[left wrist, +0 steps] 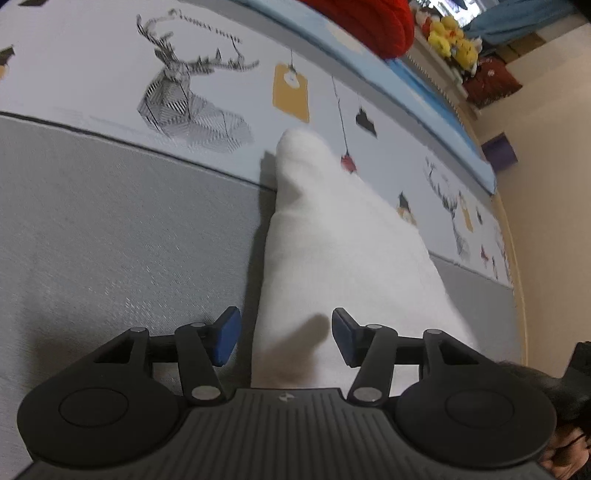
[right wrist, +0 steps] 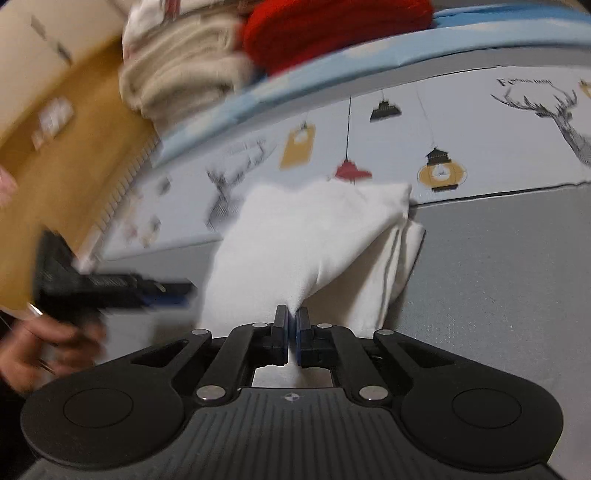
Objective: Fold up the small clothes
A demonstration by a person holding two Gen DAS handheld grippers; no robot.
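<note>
A small white garment (left wrist: 332,240) lies part-folded on the printed play mat (left wrist: 110,221), running away from my left gripper (left wrist: 284,332). That gripper is open, its blue pads (left wrist: 227,338) apart on either side of the cloth's near end, gripping nothing. In the right wrist view the same white garment (right wrist: 295,240) is lifted at its near edge, pinched in my right gripper (right wrist: 293,321), which is shut on it. Folded layers show at its right side. The left gripper (right wrist: 110,291) appears blurred at the left, held by a hand (right wrist: 37,350).
Beyond the mat's far edge lie a red knit (right wrist: 325,29) and a stack of folded beige clothes (right wrist: 184,81) on a blue mat (right wrist: 480,33). Yellow plush toys (left wrist: 450,37) and a purple box (left wrist: 500,151) sit at the far right. Bare floor (right wrist: 55,147) borders the mat.
</note>
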